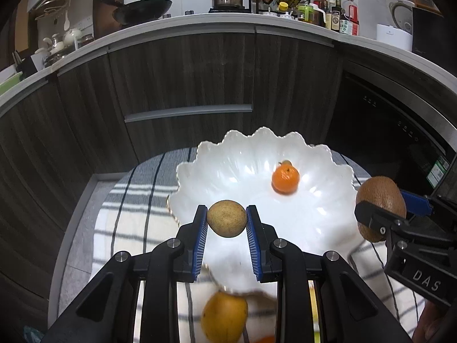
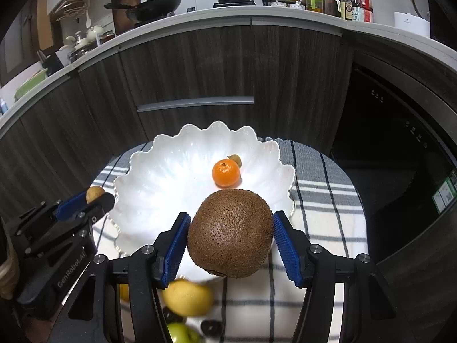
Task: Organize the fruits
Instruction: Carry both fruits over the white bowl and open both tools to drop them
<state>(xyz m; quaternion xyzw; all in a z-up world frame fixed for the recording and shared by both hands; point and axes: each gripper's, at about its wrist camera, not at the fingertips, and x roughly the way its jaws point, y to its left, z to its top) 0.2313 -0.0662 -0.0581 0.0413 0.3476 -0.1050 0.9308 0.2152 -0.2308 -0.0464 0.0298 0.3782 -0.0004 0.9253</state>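
Right now the left gripper (image 1: 226,219) has its jaws closed on a small tan fruit (image 1: 226,219), held over the near edge of the white bowl (image 1: 257,143). The right gripper (image 2: 231,235) has its jaws squeezed on a big brown kiwi (image 2: 230,233), also over the bowl's near edge. One orange (image 2: 226,172) sits inside the bowl, with a little tan fruit just behind it. More fruit waits on the striped cloth (image 2: 320,171) covering the surface. I think a fruit let go from this high could bounce or roll out. Both grippers are close together, so they might bump.
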